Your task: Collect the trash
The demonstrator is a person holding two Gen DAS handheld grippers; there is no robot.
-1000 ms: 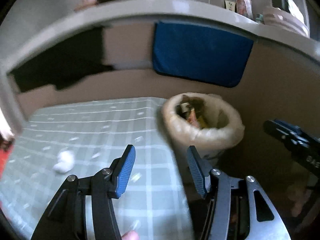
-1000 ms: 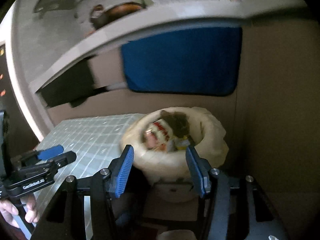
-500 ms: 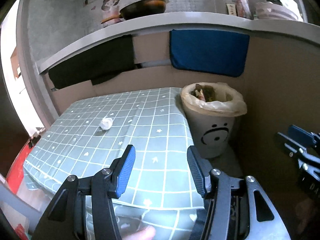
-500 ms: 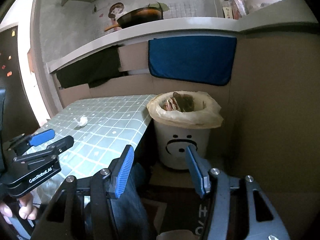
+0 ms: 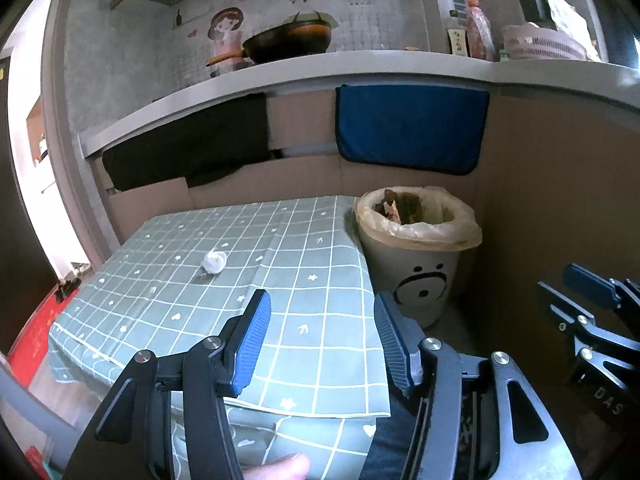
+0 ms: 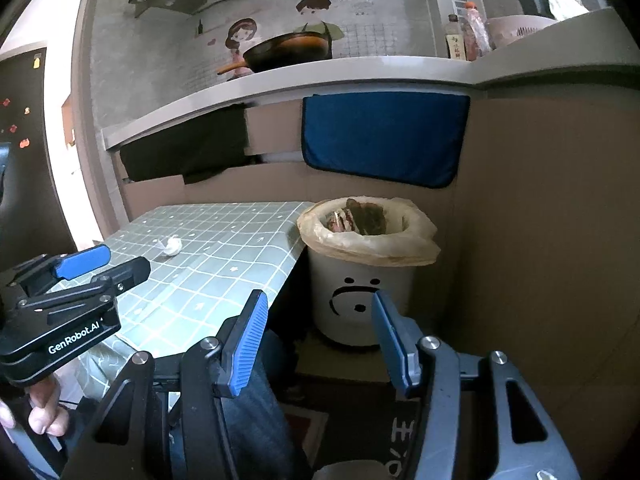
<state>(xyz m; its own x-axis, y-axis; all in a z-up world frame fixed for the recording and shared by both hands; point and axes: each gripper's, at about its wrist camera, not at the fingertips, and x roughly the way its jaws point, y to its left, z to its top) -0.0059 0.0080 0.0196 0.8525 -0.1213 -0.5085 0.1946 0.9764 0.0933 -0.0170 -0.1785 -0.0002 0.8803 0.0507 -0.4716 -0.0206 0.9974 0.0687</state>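
A crumpled white paper ball point(image 5: 214, 261) lies on the green checked tablecloth point(image 5: 280, 280); it also shows in the right wrist view point(image 6: 172, 245). A white trash bin point(image 5: 416, 264) with a drawn face and a plastic liner stands right of the table, holding trash; it shows in the right wrist view too point(image 6: 360, 280). My left gripper point(image 5: 322, 340) is open and empty over the table's near edge. My right gripper point(image 6: 316, 340) is open and empty, held back from the bin.
Cardboard walls point(image 5: 540, 200) enclose the corner behind and right of the bin. A blue cloth point(image 5: 408, 128) and a black cloth point(image 5: 188, 148) hang under a grey shelf point(image 5: 280, 80) with a pan. A leg in jeans point(image 6: 256, 412) is below.
Both grippers have pulled back and away from the bin, so the table, the paper ball and the whole bin now show. Both stay open and empty.
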